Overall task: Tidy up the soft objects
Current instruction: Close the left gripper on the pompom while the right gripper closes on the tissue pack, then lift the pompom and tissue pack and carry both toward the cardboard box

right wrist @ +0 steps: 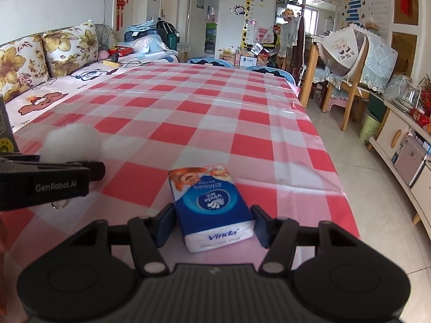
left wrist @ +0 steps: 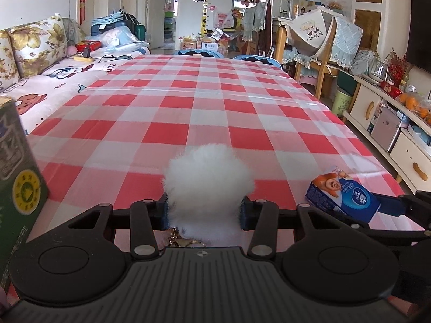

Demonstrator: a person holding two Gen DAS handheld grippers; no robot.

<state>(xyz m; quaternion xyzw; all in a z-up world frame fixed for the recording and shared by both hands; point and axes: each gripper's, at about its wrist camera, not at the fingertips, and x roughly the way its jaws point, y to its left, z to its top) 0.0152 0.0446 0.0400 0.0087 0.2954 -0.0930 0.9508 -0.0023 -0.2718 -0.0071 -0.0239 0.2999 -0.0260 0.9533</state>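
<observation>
The biggest thing here is the table [left wrist: 204, 102], covered in a red, pink and white checked cloth that runs from the cameras all the way back toward the far end of the room. A sofa [left wrist: 40, 80] with flowery yellow cushions and a cartoon-print cover sits along the table's left side, and a cream sideboard [left wrist: 390, 123] lines the wall on the right. At the near left corner of the table stands a dark green box [left wrist: 18, 183] with a yellow round sticker on it, upright and just beside the left gripper.

Then the smaller stuff, both at the near end of the table. The tissue pack [right wrist: 212, 204] is a blue and white soft pack lying flat on the cloth, its long side pointing away from the camera. The right gripper [right wrist: 212, 222] has a blue pad on each side of it, both pads right up against the pack's sides, so it's clamped on the pack. In the left wrist view the same pack shows off to the right, with the other gripper's finger behind it.

Smallest is the white fluffy pom-pom [left wrist: 206, 185], a furry ball with a gold-coloured clasp at its near end. The left gripper [left wrist: 204, 210] has it squeezed between its two pads, fur bulging out above them. It sits just left of the tissue pack, the two apart.
</observation>
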